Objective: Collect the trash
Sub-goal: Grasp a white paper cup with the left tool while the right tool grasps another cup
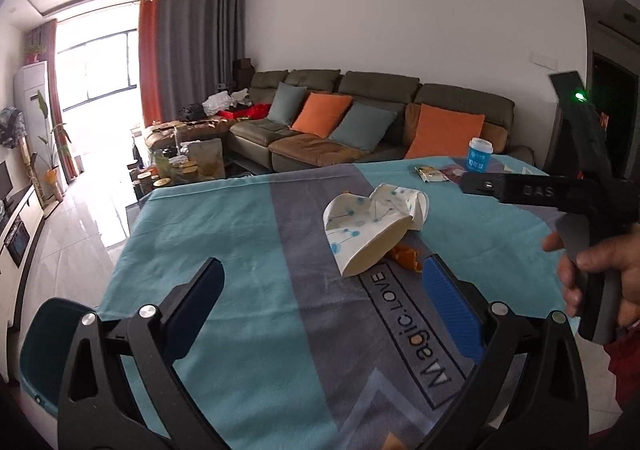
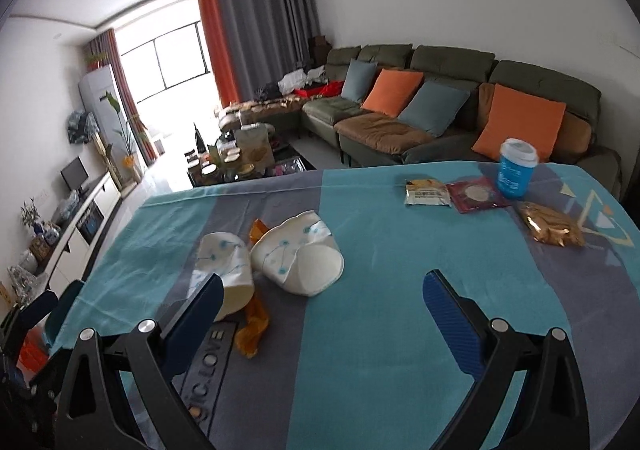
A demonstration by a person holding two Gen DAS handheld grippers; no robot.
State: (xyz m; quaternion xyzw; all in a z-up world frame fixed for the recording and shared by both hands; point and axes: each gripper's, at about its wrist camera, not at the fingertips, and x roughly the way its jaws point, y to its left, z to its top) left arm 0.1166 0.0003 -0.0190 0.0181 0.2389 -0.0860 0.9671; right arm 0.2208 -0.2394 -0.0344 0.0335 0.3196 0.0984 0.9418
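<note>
Two crushed white paper cups with blue dots lie on the tablecloth, one nearer and one behind it. Orange wrapper scraps lie beside them. My left gripper is open and empty, just short of the cups. My right gripper is open and empty, above the cloth to the right of the cups; its body shows in the left wrist view. Far right lie a pale snack packet, a dark red packet and a gold wrapper.
A blue cup with a white lid stands at the table's far right. The teal and grey tablecloth covers the table. A teal bin sits off the table's left edge. A sofa stands behind.
</note>
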